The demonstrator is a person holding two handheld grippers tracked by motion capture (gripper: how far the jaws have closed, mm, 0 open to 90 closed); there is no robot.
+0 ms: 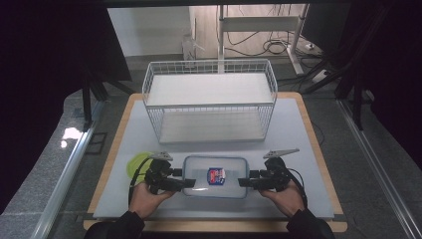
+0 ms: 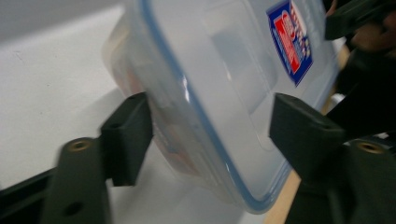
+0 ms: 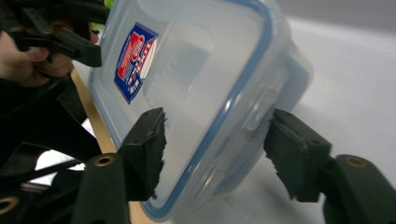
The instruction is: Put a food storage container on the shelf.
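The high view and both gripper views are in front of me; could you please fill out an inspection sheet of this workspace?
Surface: white mat on a wood-edged table.
Job's things: clear lidded food container with blue seal and red-blue label, lying flat near the front edge.
Clutter: white wire basket behind it; yellow-green lid at the left.
Grippers: left hand-held gripper and right hand-held gripper straddle the container's ends; whether the pads press cannot be told.
Cables: a black cable trails from each gripper; more lie on the floor behind.
Surroundings: dark curtains at both sides, a desk frame at the back.
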